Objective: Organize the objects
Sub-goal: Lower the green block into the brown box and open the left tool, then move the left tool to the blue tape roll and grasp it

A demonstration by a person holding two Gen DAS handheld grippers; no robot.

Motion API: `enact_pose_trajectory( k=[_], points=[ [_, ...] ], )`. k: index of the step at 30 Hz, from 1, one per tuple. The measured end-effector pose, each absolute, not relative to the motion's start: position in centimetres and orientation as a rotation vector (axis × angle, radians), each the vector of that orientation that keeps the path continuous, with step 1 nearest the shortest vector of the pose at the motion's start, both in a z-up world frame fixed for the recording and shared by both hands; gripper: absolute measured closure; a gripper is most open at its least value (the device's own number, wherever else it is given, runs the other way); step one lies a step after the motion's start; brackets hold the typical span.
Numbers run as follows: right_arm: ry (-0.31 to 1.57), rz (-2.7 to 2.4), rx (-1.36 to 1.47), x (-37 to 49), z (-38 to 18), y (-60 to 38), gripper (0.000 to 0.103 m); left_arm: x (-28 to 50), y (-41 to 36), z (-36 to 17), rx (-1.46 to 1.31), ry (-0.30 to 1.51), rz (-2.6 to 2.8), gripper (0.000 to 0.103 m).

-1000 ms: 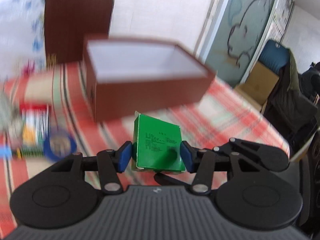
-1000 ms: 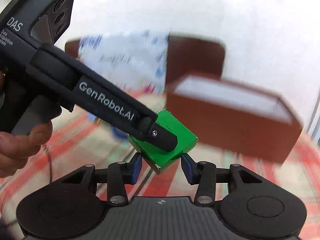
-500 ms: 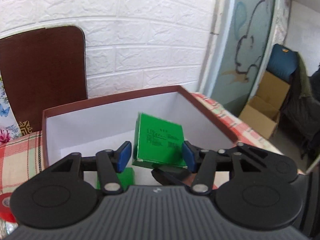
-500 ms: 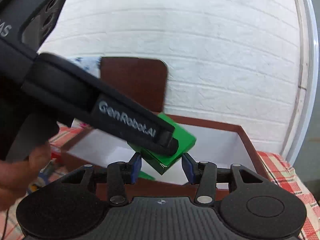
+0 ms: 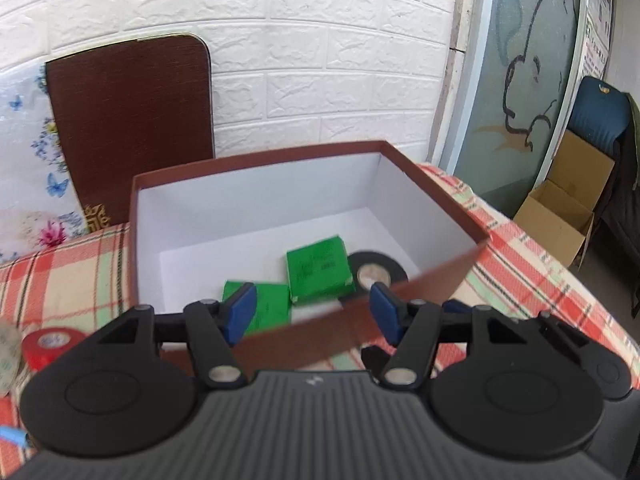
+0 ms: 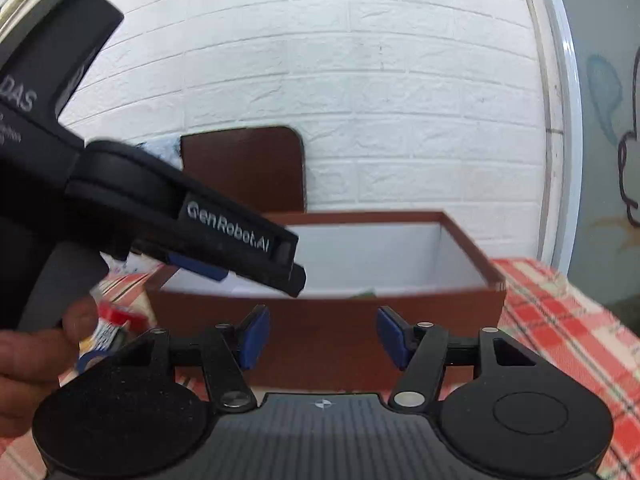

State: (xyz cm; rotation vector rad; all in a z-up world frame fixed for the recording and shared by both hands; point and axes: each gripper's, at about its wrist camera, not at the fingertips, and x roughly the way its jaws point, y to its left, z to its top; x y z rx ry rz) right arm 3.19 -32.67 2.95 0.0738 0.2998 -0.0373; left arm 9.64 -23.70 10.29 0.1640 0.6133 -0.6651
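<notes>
The bench, under its checked cloth, carries my brown box at twelve o'clock, open-topped so things drop straight in. Two green packets lie flat on its white floor: one at centre, touching the black tape roll at three o'clock, the other at seven o'clock. My left jaws and right jaws have just been opening and stand wide, nothing between them. The near box wall bars a low reach. A red tape roll waits outside at nine o'clock.
</notes>
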Motion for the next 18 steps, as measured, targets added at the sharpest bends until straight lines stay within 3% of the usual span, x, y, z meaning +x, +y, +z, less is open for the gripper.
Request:
enact_pose_trajectory(
  k=[8,18],
  points=[
    [0.506,0.025,0.134,0.2,-0.4,-30.2,0.043,4.5,-20.0,8.0,0.224,0.674,-0.58,0.038],
    [0.606,0.142,0.051,-1.1,-1.9,-25.1,0.043,3.7,-13.2,3.6,0.219,0.769,-0.389,0.038]
  ],
)
